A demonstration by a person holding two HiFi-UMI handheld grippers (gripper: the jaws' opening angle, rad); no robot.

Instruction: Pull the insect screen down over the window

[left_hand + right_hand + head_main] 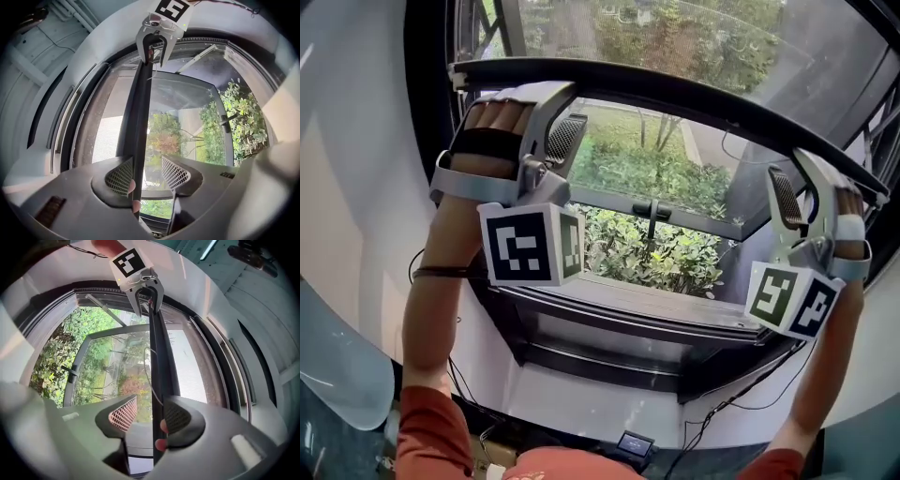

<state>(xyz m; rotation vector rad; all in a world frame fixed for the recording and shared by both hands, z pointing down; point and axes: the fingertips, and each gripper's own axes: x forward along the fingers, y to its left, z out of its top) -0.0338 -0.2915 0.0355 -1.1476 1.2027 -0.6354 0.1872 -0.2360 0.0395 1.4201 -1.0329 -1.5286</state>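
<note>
Black screen bar [675, 98] inside half-open left claw [146, 161] and right claw [150, 401], apparently unclamped.

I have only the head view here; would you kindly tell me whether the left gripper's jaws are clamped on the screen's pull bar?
Observer: No. In its own view the left gripper is open: the pull bar lies beside one pad, clear of the other.
Operator: And the other one?
Observer: The right gripper is open too: the bar sits by one pad, with a gap to the other.
</note>
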